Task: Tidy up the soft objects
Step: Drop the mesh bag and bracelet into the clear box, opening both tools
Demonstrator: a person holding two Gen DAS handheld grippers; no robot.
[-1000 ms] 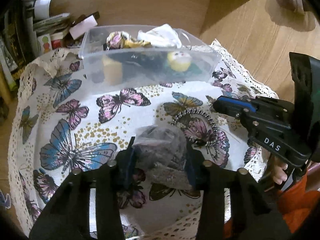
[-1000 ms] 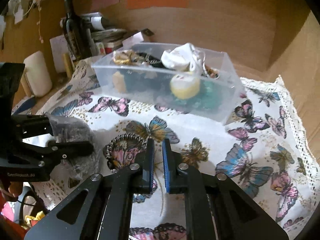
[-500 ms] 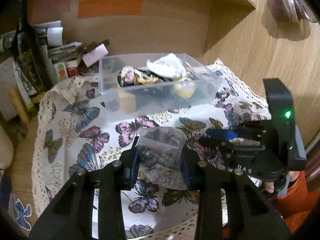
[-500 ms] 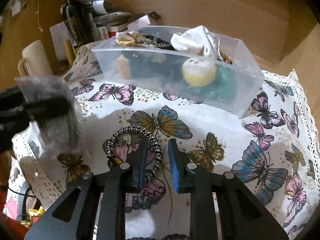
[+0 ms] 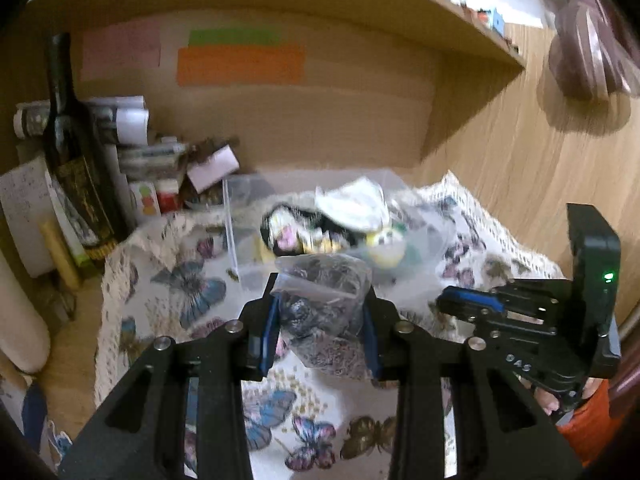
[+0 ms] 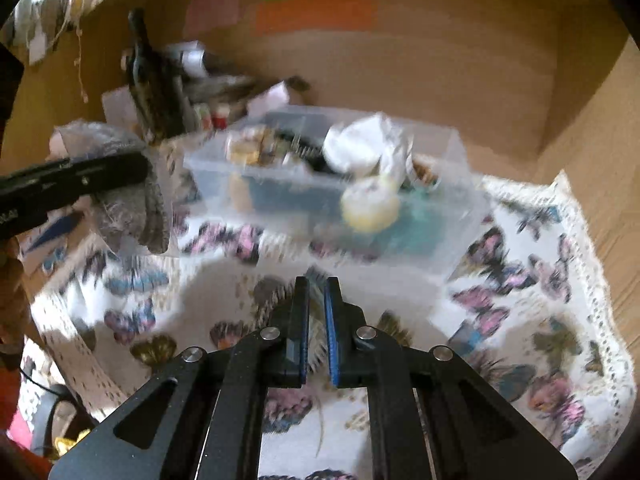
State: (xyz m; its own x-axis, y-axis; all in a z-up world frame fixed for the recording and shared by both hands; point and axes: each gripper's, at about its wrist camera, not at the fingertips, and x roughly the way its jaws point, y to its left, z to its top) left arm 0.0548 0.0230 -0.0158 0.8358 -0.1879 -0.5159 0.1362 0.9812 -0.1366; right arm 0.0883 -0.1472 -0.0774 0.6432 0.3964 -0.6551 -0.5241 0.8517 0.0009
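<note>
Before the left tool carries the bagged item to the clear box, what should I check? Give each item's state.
1. Left tool clamped on the bag: ok.
2. Bag lifted off the butterfly cloth: ok.
3. Clear box open on top: ok.
4. Free room in the box: cannot tell, blurred.
5. Right tool shut, holding nothing: ok.
6. Hair tie left on the cloth: ok.

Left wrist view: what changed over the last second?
The left gripper, jaws clamped on the clear bag of dark stuff, lifted it off the butterfly cloth toward the plastic bin. The right gripper closed its jaws above the beaded hair band, which has not moved. Bin and contents unchanged.
</note>
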